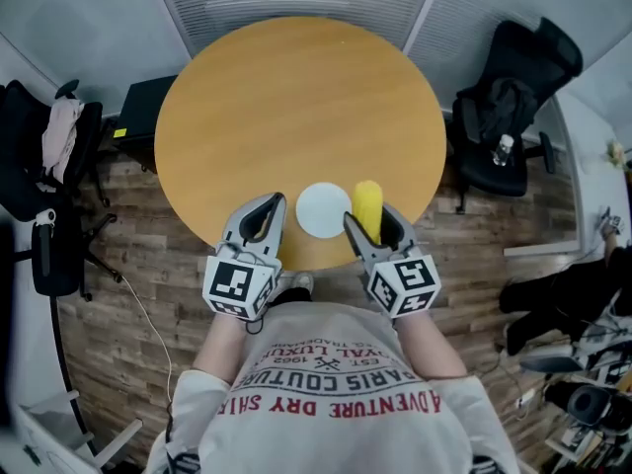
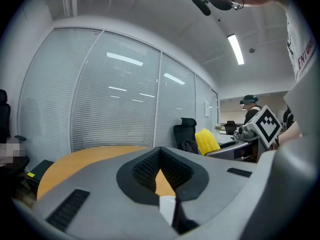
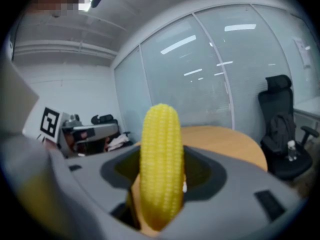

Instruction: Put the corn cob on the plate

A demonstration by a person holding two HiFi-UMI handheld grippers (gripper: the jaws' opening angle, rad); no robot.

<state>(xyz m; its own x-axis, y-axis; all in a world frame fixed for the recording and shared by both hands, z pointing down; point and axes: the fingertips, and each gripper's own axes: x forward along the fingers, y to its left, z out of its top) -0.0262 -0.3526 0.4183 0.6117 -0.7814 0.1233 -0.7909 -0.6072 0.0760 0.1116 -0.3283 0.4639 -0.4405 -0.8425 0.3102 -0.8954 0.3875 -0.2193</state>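
Note:
A yellow corn cob point(image 1: 367, 208) stands nearly upright between the jaws of my right gripper point(image 1: 369, 221), which is shut on it just above the near edge of the round wooden table point(image 1: 296, 97). In the right gripper view the corn cob point(image 3: 161, 164) fills the middle, with the right gripper point(image 3: 161, 189) clamped round its lower half. A small white plate point(image 1: 323, 209) lies on the table just left of the cob. My left gripper point(image 1: 267, 207) hovers left of the plate, jaws shut with nothing in them. Through the left gripper point(image 2: 160, 160) a sliver of the plate point(image 2: 167, 206) shows.
A black office chair point(image 1: 513, 97) with a bag stands to the table's right, and another chair point(image 1: 49, 156) with clothes to the left. A dark box point(image 1: 143, 107) sits on the wooden floor by the table. Glass walls with blinds point(image 2: 115, 104) run behind.

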